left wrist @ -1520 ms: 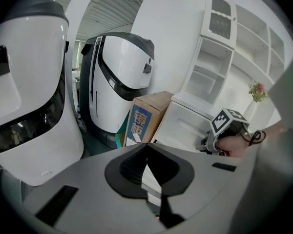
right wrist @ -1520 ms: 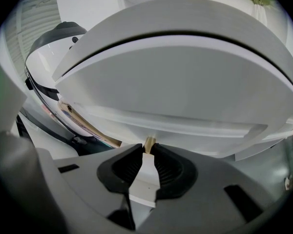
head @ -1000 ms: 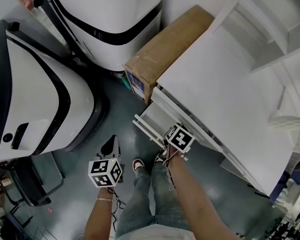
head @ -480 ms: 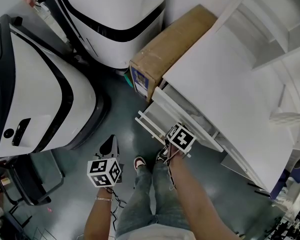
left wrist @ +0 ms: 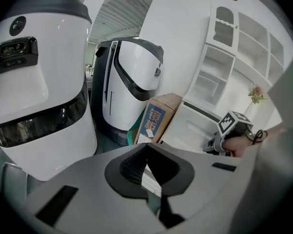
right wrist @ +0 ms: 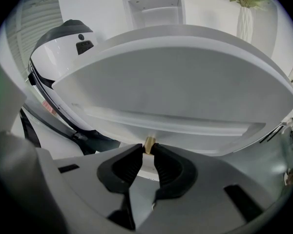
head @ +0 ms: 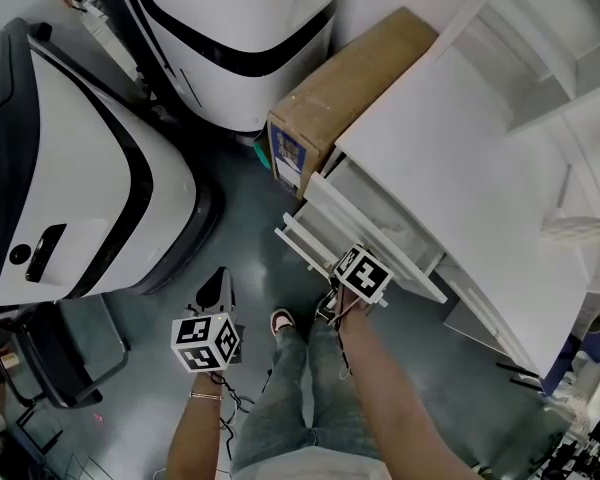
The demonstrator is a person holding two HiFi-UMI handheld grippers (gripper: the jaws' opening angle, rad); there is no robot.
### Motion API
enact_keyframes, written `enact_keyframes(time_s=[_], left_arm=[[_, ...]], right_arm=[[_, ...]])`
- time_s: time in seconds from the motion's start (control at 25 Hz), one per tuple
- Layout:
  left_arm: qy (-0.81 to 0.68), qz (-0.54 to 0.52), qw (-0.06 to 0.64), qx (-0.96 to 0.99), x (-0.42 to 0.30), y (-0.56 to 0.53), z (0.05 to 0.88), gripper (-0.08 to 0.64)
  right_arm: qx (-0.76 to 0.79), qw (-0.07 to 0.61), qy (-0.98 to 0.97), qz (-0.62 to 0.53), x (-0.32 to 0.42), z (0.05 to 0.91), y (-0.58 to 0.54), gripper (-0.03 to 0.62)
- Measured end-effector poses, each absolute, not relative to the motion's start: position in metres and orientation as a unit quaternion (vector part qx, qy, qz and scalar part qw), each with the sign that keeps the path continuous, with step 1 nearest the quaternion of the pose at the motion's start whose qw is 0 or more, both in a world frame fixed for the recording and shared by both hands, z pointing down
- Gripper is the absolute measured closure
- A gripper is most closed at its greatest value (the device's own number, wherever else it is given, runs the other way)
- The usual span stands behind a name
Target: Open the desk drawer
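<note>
Right gripper view is showing your right hand-held gripper (right wrist: pixel 147 149) clamping the knob (right wrist: pixel 149 142). The drawer (head: pixel 375 243) is sitting partly out below the tabletop (head: pixel 460 168); finishing probably calls for pulling straight toward seven o'clock. Your left hand-held gripper (head: pixel 220 286), at eight o'clock, is hanging closed, empty.
</note>
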State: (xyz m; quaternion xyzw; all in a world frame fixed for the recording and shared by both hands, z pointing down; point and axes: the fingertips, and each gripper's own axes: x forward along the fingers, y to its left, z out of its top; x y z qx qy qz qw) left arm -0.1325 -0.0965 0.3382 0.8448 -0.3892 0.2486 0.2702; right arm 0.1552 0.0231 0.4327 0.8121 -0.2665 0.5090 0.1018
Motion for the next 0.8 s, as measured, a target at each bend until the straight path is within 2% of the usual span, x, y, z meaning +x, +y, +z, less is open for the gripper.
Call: enact_keyframes(time_s=[0.8], left_arm=[[-0.407,0.245,0.274,0.836,-0.176,-0.075,0.342,0.543]], right_arm=[[0.807,0.105,-0.281,0.508,0.116,0.434,0.035,0.509]])
